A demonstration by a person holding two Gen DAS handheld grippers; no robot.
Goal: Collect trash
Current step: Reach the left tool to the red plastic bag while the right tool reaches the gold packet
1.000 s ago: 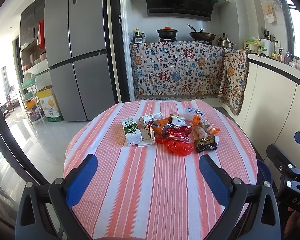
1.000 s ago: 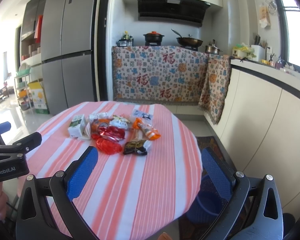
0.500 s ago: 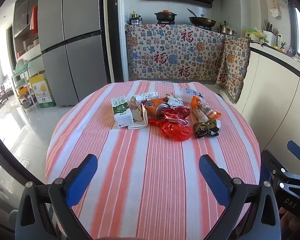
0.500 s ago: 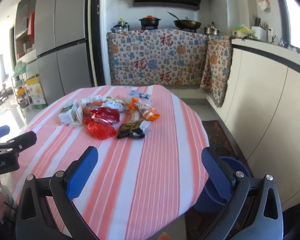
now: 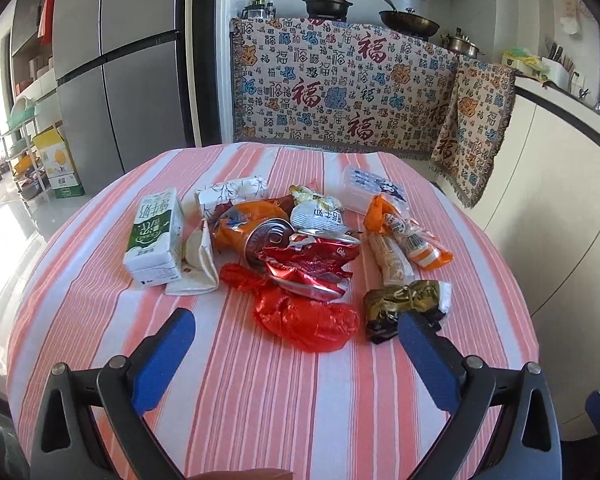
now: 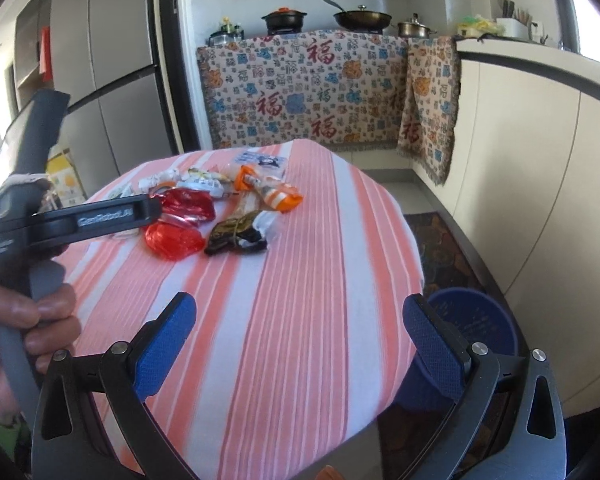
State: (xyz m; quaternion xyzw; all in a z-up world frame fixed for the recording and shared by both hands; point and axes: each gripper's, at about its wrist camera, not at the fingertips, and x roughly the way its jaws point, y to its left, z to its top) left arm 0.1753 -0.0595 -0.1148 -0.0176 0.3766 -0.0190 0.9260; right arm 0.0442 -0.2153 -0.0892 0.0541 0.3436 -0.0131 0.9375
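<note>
Left tool has closed in on the trash pile — jaws wide.

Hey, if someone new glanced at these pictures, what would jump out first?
A heap of trash at the middle of the striped round table: a crushed red can, a red plastic bag and a green-and-white milk carton at its left edge. Both open tools, left tool and right tool, face it, with a blue bin on the floor beside the table.

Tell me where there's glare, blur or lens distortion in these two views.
Left wrist view: fisheye bows the grey refrigerator; sunlight whitens the floor at left; the crushed red foil wrapper glints. Right wrist view: the window at upper right blows out; the hand is slightly soft.
</note>
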